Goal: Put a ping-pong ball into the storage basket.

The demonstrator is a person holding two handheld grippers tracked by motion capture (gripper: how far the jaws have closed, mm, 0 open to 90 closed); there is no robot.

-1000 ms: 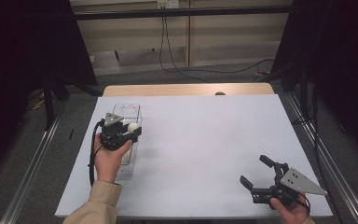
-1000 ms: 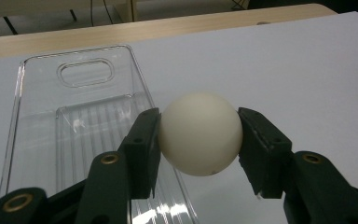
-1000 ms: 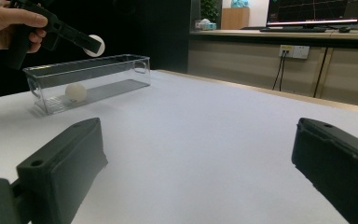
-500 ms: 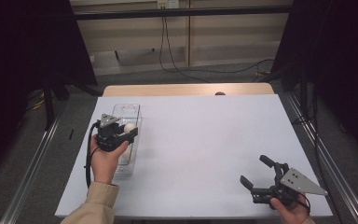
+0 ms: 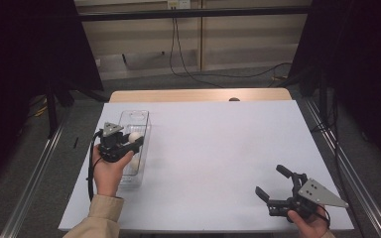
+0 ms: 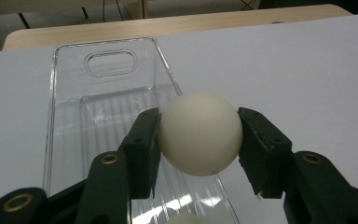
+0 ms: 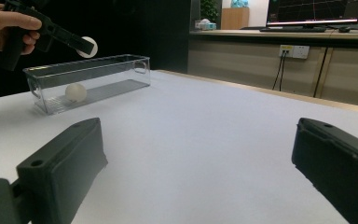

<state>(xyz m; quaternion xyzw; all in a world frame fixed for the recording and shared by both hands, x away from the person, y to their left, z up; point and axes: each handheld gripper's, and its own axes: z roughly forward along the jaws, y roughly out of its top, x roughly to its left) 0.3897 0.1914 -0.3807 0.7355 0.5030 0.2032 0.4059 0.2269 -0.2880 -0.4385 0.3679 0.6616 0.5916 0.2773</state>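
My left gripper [image 5: 133,138] is shut on a white ball [image 6: 200,133] and holds it in the air over a clear plastic bin [image 5: 138,119] at the table's left side. Both black pads press on the ball's sides. In the right gripper view the held ball [image 7: 88,46] hangs above the bin's rim [image 7: 93,64]. A second white ball [image 7: 75,92] lies on the bin's floor, near its close end [image 5: 135,163]. My right gripper [image 5: 274,182] stands open at the table's front right, nothing between its jaws.
The white table top [image 5: 218,148] stretches between the two grippers. A wooden strip [image 5: 193,94] runs along the far edge. Cables [image 5: 178,44] hang on the wall behind. Metal rails [image 5: 34,173] flank the table.
My left hand has drawn slightly back toward the near end of the bin with the ball in its grip. The right gripper has kept still.
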